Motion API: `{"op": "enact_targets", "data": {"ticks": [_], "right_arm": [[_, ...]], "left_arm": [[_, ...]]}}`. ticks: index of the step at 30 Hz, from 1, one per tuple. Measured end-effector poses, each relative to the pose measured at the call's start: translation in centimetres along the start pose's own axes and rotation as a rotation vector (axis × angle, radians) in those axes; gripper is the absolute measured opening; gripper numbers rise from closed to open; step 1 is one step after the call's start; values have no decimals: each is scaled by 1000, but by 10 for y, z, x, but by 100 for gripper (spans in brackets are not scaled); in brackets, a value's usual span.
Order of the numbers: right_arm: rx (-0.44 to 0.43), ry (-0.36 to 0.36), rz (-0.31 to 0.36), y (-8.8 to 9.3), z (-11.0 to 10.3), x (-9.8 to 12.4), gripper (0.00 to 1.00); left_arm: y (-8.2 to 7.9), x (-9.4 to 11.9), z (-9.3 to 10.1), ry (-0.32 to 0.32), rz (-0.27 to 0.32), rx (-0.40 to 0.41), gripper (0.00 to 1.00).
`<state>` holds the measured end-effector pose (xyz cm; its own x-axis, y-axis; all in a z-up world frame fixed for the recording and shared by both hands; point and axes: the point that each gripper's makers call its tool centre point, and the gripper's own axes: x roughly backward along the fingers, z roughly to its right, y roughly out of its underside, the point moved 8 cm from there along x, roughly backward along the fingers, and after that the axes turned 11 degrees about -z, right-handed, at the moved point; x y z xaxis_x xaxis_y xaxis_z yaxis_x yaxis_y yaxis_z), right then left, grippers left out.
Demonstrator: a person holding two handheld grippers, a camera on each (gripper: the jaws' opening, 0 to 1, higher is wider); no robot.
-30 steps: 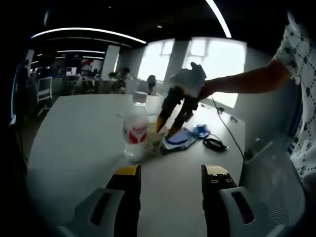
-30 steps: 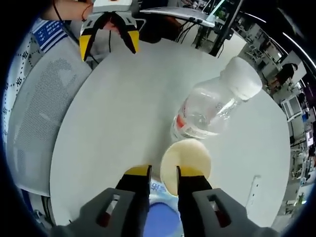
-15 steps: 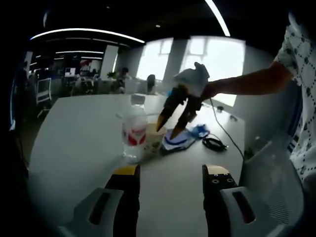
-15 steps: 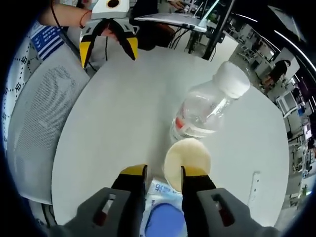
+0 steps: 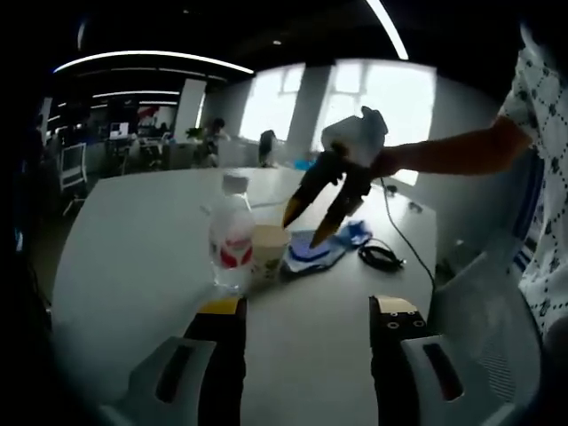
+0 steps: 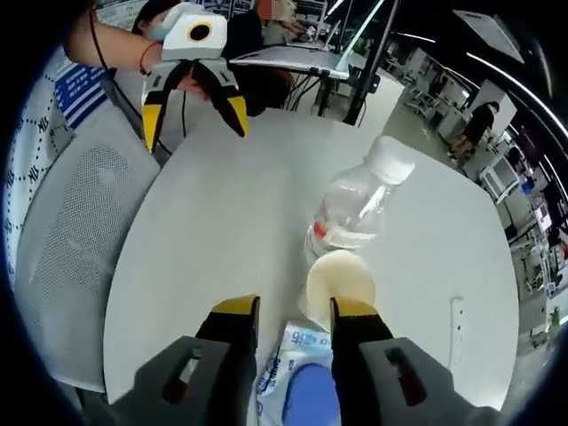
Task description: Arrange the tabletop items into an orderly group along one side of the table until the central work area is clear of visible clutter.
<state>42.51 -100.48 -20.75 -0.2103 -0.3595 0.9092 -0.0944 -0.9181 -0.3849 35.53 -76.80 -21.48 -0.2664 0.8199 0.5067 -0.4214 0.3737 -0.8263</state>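
In the left gripper view, the left tool [image 5: 306, 311] stands wide at the bottom, holding nothing, over the pale surface [image 5: 133, 257]. Left of centre a bottle [image 5: 230, 244] stands upright, a cup [image 5: 268, 253] just beside it on the right. Next comes a blue packet [image 5: 312, 251], then a black cable [image 5: 382, 257]. The right tool [image 5: 308, 222] hangs above the packet, parted and empty.

In the right gripper view, the left tool [image 6: 193, 122] is upper left; bottle [image 6: 355, 209] and cup [image 6: 339, 282] centre-right; packet [image 6: 297, 377] between the right tool's [image 6: 290, 312] jaws at the bottom.
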Motion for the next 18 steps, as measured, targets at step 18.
{"op": "enact_targets", "data": {"ticks": [18], "right_arm": [[-153, 47, 113, 17, -22, 24, 64]], "left_arm": [[-5, 1, 8, -21, -16, -15, 81]]}}
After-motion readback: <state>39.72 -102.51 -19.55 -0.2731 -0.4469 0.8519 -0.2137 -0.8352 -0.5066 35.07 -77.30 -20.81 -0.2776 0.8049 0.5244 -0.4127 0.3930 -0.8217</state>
